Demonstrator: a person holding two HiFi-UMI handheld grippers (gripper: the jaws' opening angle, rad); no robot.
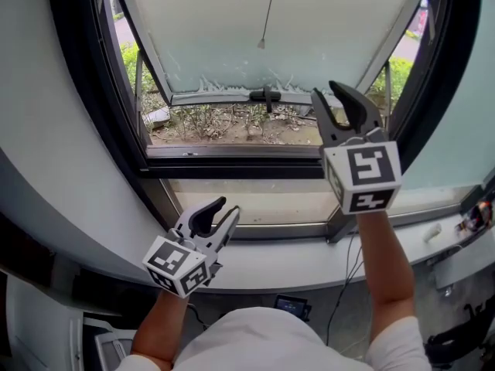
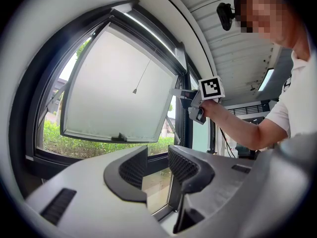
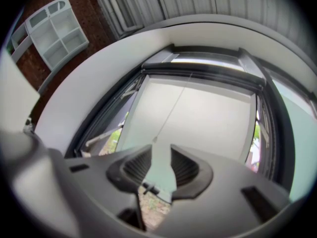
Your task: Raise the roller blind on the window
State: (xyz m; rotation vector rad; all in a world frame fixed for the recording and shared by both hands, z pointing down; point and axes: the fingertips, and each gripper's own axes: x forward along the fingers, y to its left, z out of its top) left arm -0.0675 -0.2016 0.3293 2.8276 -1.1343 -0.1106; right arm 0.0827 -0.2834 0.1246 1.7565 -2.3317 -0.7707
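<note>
The right gripper (image 1: pixel 331 99) is up at the window, to the right of the cord (image 1: pixel 267 14) and a little below its end; its jaws stand well apart with nothing between them; in its own view the cord's small end weight (image 3: pixel 154 139) shows just above the gap, not yet in it. The left gripper (image 1: pixel 226 209) is well below the cord, near the sill (image 1: pixel 294 257); its jaws are likewise apart and empty. Behind the cord is a pale sheet (image 1: pixel 232 29); whether that is the blind drawn down or frosted glass I cannot tell. The step in hand looks like the reach for the cord; next the right gripper must bring its jaws round the cord, close on it, and pull.
</note>
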